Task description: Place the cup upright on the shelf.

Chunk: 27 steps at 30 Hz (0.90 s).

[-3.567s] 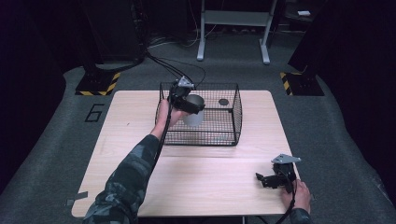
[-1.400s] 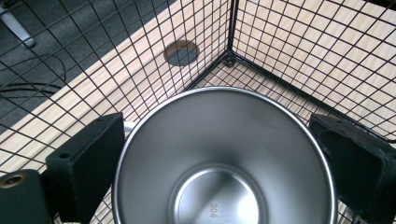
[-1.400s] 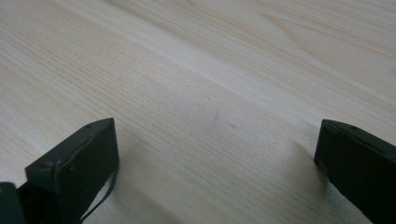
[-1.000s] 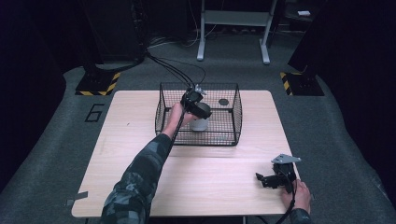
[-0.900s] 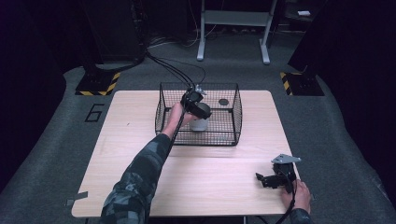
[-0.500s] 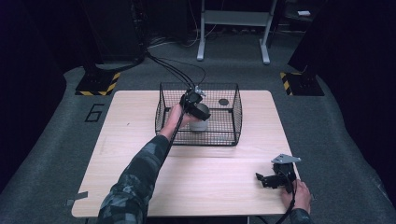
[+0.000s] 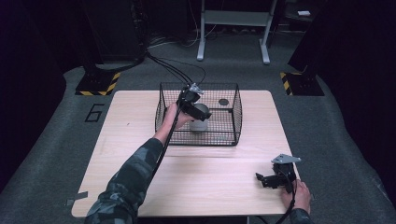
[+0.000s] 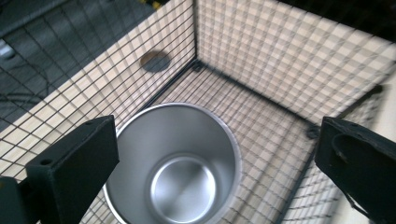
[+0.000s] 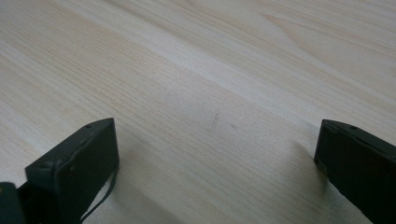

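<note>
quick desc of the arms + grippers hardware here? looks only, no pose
Both grippers are black with two blocky, flat-faced jaws. The left gripper carries a grey three-cornered plate on top, and black cables trail from it across the floor behind the table. The right gripper has the same grey plate and a black cable running back past the hand. The left arm wears a camouflage sleeve in dark green-grey.

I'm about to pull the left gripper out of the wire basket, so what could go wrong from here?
1. The left gripper hangs open right above the steel cup, one jaw close beside its rim; a sideways lift could clip the rim and tip it.
2. The wire basket has walls close around the hand; a jaw or the trailing cable might snag the mesh and drag it.
3. The right gripper rests open near the table edge and could get nudged off.
</note>
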Motion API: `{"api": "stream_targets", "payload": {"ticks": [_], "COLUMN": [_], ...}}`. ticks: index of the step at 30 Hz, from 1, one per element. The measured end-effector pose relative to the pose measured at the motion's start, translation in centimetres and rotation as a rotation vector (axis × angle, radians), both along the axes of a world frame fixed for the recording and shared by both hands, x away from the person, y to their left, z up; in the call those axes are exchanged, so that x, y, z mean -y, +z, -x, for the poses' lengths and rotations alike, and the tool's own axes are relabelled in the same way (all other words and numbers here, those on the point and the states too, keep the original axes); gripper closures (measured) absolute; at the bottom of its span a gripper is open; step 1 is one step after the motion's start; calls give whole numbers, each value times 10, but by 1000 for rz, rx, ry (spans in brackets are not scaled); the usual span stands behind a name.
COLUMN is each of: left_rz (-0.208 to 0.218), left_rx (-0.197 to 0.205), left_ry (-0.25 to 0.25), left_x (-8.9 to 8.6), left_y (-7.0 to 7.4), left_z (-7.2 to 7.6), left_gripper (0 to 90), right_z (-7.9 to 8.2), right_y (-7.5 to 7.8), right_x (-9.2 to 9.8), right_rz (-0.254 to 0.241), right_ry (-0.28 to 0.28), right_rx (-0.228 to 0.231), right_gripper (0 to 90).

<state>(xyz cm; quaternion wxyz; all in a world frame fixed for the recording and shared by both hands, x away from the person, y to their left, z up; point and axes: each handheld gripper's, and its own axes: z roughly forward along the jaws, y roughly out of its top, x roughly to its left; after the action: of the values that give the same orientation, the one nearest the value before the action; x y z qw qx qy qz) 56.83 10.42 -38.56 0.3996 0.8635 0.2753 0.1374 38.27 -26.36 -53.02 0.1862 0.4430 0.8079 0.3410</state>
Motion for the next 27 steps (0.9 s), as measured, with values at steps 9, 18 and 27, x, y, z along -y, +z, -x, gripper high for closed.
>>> {"api": "stream_targets", "payload": {"ticks": [9, 18, 27], "left_rz": [22, 21, 37], "left_rx": [45, 92, 99], "left_ry": [-27, -23, -2], "left_x": [-18, -48, -85], "left_y": [24, 35, 15], "left_z": [39, 86, 134], "left_gripper": [1, 1, 1], "right_z": [0, 0, 0], "right_y": [0, 0, 0], "right_x": [0, 0, 0], "right_rz": [-1, -1, -1], "right_ry": [-2, 1, 1], "right_rx": [-2, 4, 3], "right_gripper": [0, 0, 0]}}
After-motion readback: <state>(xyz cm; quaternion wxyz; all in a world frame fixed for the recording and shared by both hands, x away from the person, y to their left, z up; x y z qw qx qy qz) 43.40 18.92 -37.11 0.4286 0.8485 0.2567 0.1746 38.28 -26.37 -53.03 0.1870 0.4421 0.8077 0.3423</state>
